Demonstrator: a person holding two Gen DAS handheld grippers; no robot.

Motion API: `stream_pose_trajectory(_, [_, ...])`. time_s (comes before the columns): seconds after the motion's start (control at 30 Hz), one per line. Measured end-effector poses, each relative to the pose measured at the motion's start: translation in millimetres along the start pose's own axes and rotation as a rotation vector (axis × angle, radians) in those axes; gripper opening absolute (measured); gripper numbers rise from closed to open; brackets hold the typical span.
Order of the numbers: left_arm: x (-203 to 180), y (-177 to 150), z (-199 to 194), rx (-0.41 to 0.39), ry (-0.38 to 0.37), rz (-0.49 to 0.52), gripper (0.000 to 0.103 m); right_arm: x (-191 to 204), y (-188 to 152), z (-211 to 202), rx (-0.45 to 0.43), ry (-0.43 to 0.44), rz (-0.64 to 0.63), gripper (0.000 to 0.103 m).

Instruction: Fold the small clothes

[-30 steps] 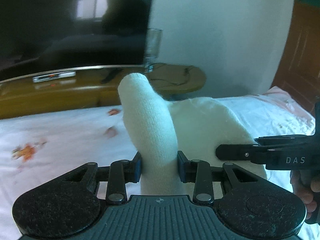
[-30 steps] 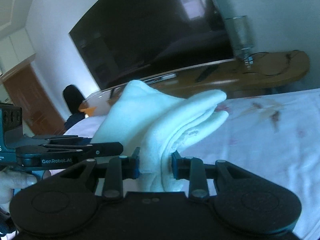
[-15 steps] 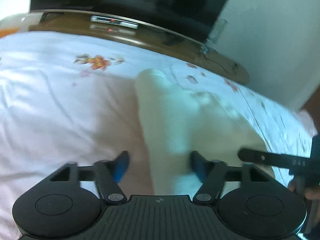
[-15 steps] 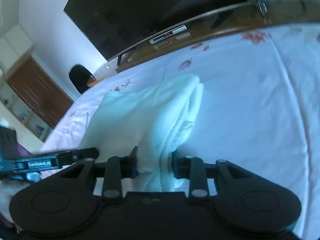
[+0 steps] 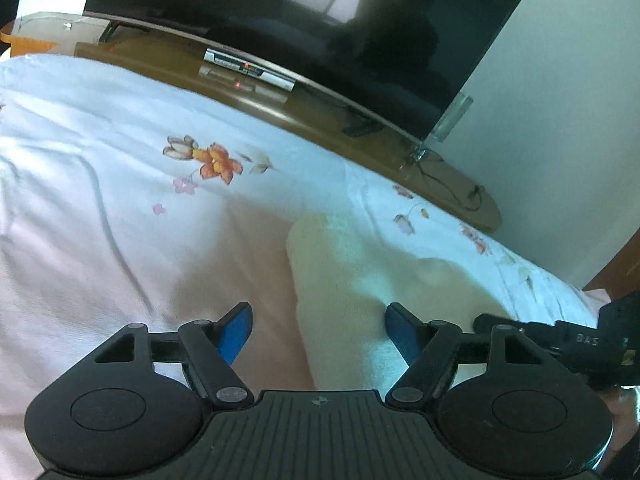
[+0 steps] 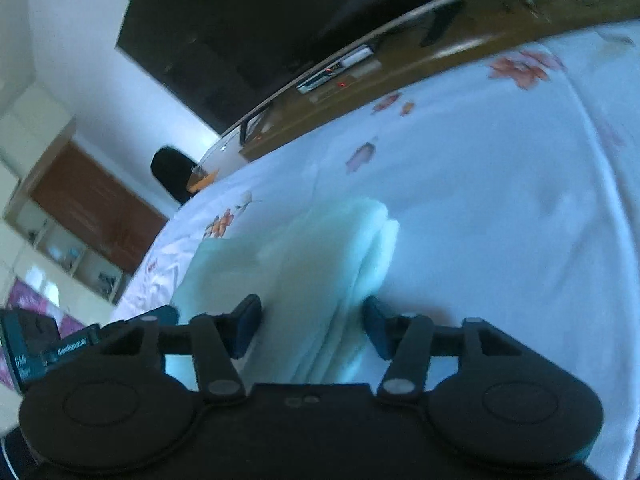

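Observation:
A folded white knitted garment [image 5: 352,280] lies flat on the flowered bedsheet [image 5: 120,200]. My left gripper [image 5: 318,326] is open, its blue pads either side of the garment's near left edge without gripping it. In the right wrist view the same garment [image 6: 320,272] shows as stacked layers, and my right gripper [image 6: 312,326] is open around its near right edge. The right gripper also shows at the left wrist view's right edge [image 5: 560,336]; the left gripper shows at the right wrist view's left edge [image 6: 80,344].
A wooden TV bench [image 5: 280,108] with a large dark television [image 5: 320,20] runs along the far side of the bed. A set-top box [image 5: 248,70] sits on the bench. A wooden door [image 6: 92,208] and shelves stand at the left.
Both grippers lowered the raised garment onto the bed and opened. The left opened first, the right after it. The garment now lies flat.

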State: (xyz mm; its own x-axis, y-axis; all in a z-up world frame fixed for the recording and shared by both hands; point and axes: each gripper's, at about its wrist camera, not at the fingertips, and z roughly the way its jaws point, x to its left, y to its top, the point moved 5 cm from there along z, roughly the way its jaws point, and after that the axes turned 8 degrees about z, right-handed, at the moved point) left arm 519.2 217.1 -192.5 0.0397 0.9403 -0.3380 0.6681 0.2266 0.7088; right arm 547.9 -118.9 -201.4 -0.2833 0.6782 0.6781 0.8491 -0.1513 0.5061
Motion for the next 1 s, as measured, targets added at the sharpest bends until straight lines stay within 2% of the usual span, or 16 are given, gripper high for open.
stream_pose_trajectory(0.07, [1.8, -0.8, 3.0, -0.01, -0.008, -0.001, 0.073, 7.4, -0.9, -0.6, -0.009, 0.011, -0.097, 0.035])
stream_pose_trajectory(0.13, [2.8, 0.6, 6.5, -0.02, -0.008, -0.001, 0.073, 18.2, -2.2, -6.7, -0.05, 0.027, -0.223, 0.025])
stream_pose_trajectory(0.23, [1.4, 1.6, 9.2, -0.023, -0.006, 0.01, 0.073, 28.5, -0.1, -12.7, -0.093, 0.025, -0.346, 0.022])
stream_pose_trajectory(0.3, [-3.6, 2.3, 12.3, -0.013, 0.005, 0.052, 0.079, 26.0, 1.2, -6.7, -0.096, -0.047, -0.413, 0.021])
stream_pose_trajectory(0.33, [-9.5, 1.8, 14.1, -0.002, 0.018, 0.106, 0.081, 19.7, 0.3, -0.8, -0.078, -0.093, -0.426, 0.023])
stream_pose_trajectory(0.37, [-14.6, 1.7, 14.6, 0.008, 0.034, 0.151, 0.084, 14.0, 1.6, -0.8, -0.077, -0.091, -0.401, 0.028])
stream_pose_trajectory(0.43, [-18.7, 4.9, 6.9, 0.019, 0.077, 0.168, 0.087, 7.3, 7.9, -5.2, -0.069, -0.104, -0.329, 0.034])
stream_pose_trajectory(0.5, [-22.7, 5.7, -12.2, 0.004, 0.073, 0.163, 0.087, 8.5, 10.2, -14.9, -0.065, -0.111, -0.286, 0.034])
stream_pose_trajectory(0.57, [-32.4, -0.7, -36.5, -0.049, 0.028, 0.194, 0.087, 16.1, 5.4, -39.3, -0.118, -0.113, -0.296, 0.028])
stream_pose_trajectory(0.6, [-37.7, -5.8, -43.9, -0.049, 0.015, 0.206, 0.087, 19.5, 1.0, -50.4, -0.122, -0.094, -0.298, 0.028])
stream_pose_trajectory(0.67, [-49.4, -18.6, -49.2, -0.022, 0.001, 0.252, 0.087, 31.9, -15.5, -63.3, -0.094, -0.055, -0.326, 0.031])
stream_pose_trajectory(0.73, [-54.5, -31.0, -43.0, 0.027, 0.051, 0.289, 0.087, 41.3, -34.1, -66.6, -0.054, -0.058, -0.361, 0.033])
stream_pose_trajectory(0.77, [-54.5, -38.3, -37.9, 0.063, 0.078, 0.29, 0.087, 42.3, -41.7, -62.5, -0.031, -0.093, -0.384, 0.027])
stream_pose_trajectory(0.83, [-55.9, -45.8, -42.9, 0.05, 0.084, 0.285, 0.087, 32.6, -49.8, -53.5, -0.022, -0.195, -0.408, 0.03])
stream_pose_trajectory(0.9, [-57.3, -51.0, -60.1, 0.042, 0.089, 0.26, 0.087, 28.0, -46.6, -59.9, -0.026, -0.192, -0.324, 0.03])
stream_pose_trajectory(1.0, [-64.5, -68.5, -85.7, 0.02, 0.072, 0.283, 0.087, 47.8, -55.6, -87.5, -0.078, -0.212, -0.377, 0.031])
